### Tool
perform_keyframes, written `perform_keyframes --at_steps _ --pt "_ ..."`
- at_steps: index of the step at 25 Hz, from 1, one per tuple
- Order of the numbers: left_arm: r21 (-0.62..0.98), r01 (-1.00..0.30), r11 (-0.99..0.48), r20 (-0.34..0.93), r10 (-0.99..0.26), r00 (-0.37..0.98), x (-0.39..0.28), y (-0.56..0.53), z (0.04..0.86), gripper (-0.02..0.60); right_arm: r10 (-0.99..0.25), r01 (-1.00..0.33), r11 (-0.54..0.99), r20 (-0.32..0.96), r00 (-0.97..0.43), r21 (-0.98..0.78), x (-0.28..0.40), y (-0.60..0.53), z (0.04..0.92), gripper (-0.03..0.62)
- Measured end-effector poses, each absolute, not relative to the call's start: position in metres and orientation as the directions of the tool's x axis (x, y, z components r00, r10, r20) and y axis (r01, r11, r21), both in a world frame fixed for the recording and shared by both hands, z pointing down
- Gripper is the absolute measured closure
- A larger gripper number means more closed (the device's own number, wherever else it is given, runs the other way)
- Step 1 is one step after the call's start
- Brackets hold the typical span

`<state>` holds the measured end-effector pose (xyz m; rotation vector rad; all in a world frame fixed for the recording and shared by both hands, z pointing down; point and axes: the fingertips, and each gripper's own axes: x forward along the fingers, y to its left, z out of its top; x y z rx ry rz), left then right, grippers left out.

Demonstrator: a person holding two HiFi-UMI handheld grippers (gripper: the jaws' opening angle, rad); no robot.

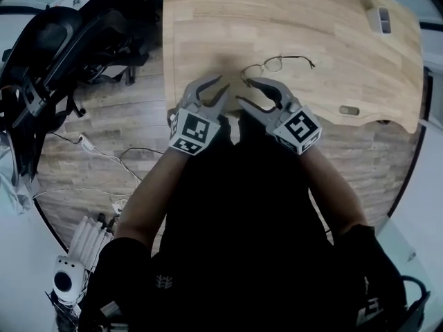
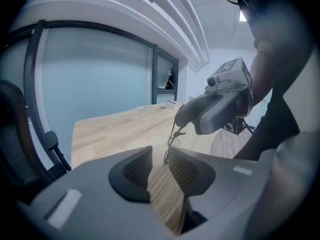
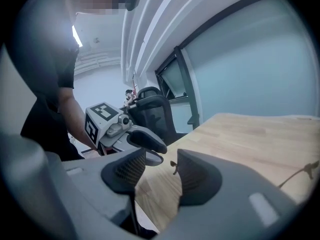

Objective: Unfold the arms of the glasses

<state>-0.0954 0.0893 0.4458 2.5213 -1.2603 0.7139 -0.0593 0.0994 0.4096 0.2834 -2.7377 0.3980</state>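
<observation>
A pair of thin wire-framed glasses [image 1: 277, 63] lies on the light wooden table [image 1: 221, 26] near its front edge, with one arm stretched out to the right. My left gripper [image 1: 223, 83] and right gripper [image 1: 241, 90] hover side by side just before the glasses' left end, and both are open. In the left gripper view the wire frame [image 2: 173, 134] runs from the right gripper's [image 2: 220, 109] tip down beside my left gripper's [image 2: 160, 166] right pad. In the right gripper view a small frame end [image 3: 174, 166] sits between the right gripper's [image 3: 162, 171] jaws, unclamped.
A black office chair [image 1: 62, 40] stands left of the table. Cables [image 1: 104, 158] and a white device [image 1: 69, 275] lie on the wood floor. On the table's far right sits a small white block [image 1: 381, 19]. The front edge has a slot [image 1: 349, 109].
</observation>
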Motion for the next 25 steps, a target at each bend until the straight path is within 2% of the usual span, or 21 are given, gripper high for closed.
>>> perform_keyframes --at_steps 10,18,21,23,25 --pt "0.002 -0.836 -0.548 0.490 -0.728 0.479 -0.114 0.094 0.435 0.471 -0.134 -0.227 0.952 0.387 -0.912 -0.207 -0.068 0.097 0.399 0.407" --pt "-0.041 -0.869 -0.492 0.405 -0.803 0.436 -0.121 0.068 0.386 0.481 -0.351 -0.385 0.919 0.267 -0.898 -0.087 -0.022 0.048 0.331 0.410" --pt "-0.076 -0.880 -0.469 0.376 -0.830 0.411 -0.122 0.059 0.363 0.511 -0.445 -0.470 0.880 0.227 -0.866 -0.066 0.008 0.023 0.309 0.439" --pt "-0.085 -0.888 -0.451 0.352 -0.848 0.397 -0.121 0.054 0.349 0.559 -0.483 -0.507 0.860 0.217 -0.848 -0.067 0.027 0.009 0.301 0.486" --pt "-0.093 -0.895 -0.437 0.343 -0.858 0.383 -0.121 0.049 0.339 0.574 -0.506 -0.530 0.845 0.216 -0.835 -0.067 0.045 -0.002 0.298 0.526"
